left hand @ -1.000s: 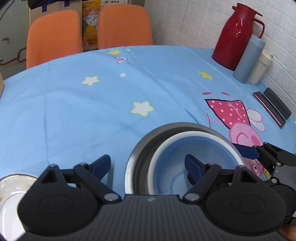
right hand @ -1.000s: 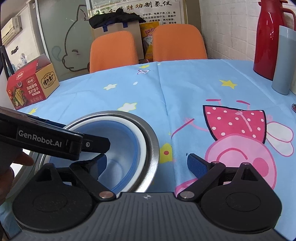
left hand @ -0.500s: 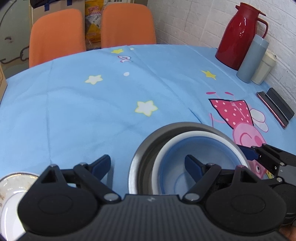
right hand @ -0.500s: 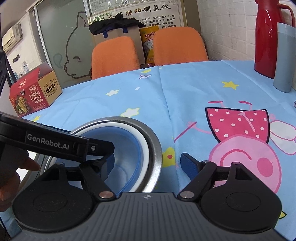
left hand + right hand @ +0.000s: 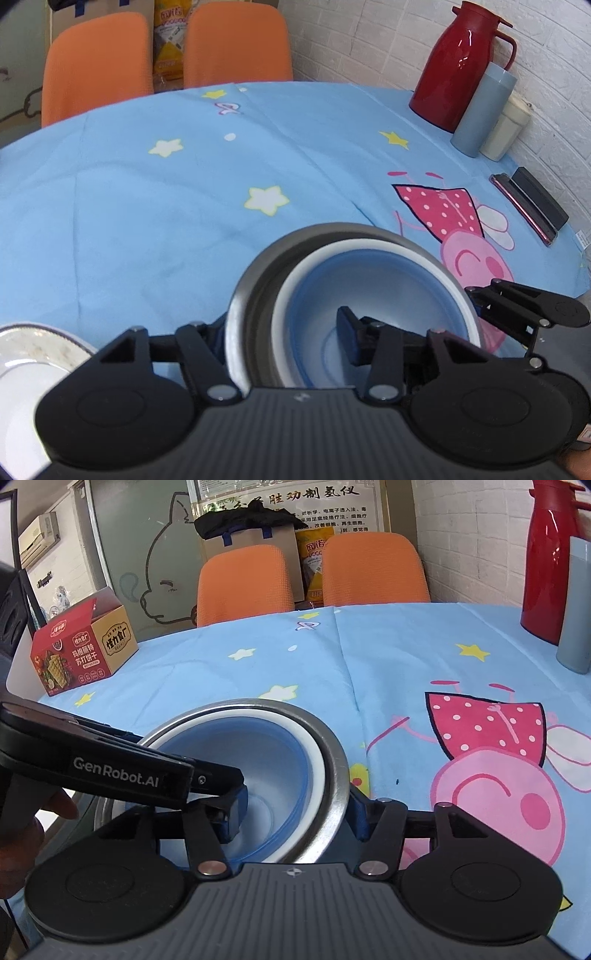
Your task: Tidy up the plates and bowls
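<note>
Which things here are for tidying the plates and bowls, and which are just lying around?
For the job: metal bowl, blue bowl nested inside it, white plate.

Just lying about: red jug, grey tumbler, cream cup, phone, biscuit box, orange chairs.

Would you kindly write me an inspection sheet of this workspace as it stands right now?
Surface: table under a blue cartoon tablecloth.
Job's things: blue bowl nested in a metal bowl; white plate at the near left edge.
Clutter: red thermos, grey-blue tumbler, cream cup, phone, biscuit box.
Grippers: left gripper and right gripper each straddle the bowls' walls on opposite sides; jaws have just been closing, pads apparently pressing.
Cables: nothing seen.
Surroundings: two orange chairs, white brick wall, cardboard box.
</note>
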A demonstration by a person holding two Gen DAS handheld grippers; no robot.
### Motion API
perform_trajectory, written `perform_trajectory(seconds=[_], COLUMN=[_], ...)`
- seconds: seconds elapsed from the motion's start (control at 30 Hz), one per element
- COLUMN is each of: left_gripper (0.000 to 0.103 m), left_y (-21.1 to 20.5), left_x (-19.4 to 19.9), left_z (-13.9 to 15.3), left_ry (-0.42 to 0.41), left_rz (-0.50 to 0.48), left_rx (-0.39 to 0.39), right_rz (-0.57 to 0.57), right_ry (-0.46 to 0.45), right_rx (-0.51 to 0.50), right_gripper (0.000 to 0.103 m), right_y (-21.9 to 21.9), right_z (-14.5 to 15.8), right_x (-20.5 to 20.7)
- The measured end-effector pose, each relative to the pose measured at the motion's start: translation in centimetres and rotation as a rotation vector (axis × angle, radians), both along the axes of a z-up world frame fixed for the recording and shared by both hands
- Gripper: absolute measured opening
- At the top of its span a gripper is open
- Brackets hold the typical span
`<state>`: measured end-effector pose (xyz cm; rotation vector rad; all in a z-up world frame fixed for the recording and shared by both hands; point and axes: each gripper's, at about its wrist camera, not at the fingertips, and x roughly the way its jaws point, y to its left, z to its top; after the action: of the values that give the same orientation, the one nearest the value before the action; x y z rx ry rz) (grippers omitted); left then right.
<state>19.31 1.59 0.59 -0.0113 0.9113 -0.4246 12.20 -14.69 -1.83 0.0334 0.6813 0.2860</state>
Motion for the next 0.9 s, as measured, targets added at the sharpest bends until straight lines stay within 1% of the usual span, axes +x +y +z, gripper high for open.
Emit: perform_trajectory(seconds=[0.07,0.13,0.23,0.3,0.33,0.43,0.47,0.57,0.67,0.77,0.9], left_gripper=[0.042,0.041,0.041,0.041,0.041,0.037,0.037,0.037,0.037,0.037,0.037], left_y=[0.0,0.1,0.0,0.0,0.1,0.5,0.5,0.3,0.0,0.0,1.1], left_x=[-0.1,-0.2,-0.2,-0.2,-0.2,-0.3,-0.4,-0.9,-1.1,-1.4,-2.4], left_z=[0.0,0.0,0.0,0.0,0.0,0.3,0.5,1.2,1.7,2.2,3.2], left_ry=[-0.002,0.000,-0.002,-0.001,0.002,0.043,0.043,0.036,0.022,0.015,-0.007], left_rz=[0.002,0.010,0.017,0.023,0.032,0.069,0.069,0.059,0.058,0.063,0.085], left_rx=[0.002,-0.003,-0.002,-0.004,-0.007,-0.056,-0.069,-0.088,-0.089,-0.099,-0.108], right_rz=[0.000,-0.005,-0.010,-0.012,-0.009,-0.009,-0.019,-0.031,-0.047,-0.052,-0.042], right_ry=[-0.003,0.001,-0.004,-0.009,-0.012,-0.021,-0.018,-0.055,-0.056,-0.070,-0.084], right_rx=[0.004,0.029,0.033,0.030,0.031,0.017,0.016,-0.015,-0.001,-0.014,-0.007], right_gripper=[0.085,0.083,0.082,0.080,0.075,0.071,0.071,0.071,0.071,0.072,0.072], right_y=[-0.1,-0.6,-0.6,-0.3,-0.2,0.3,0.4,0.4,0.0,-0.1,0.2], right_z=[0.0,0.0,-0.1,-0.1,-0.2,-0.2,0.0,0.8,1.4,1.9,2.6], right_x=[0.0,0.1,0.0,-0.1,-0.1,-0.3,-0.5,-0.9,-0.9,-1.3,-1.8])
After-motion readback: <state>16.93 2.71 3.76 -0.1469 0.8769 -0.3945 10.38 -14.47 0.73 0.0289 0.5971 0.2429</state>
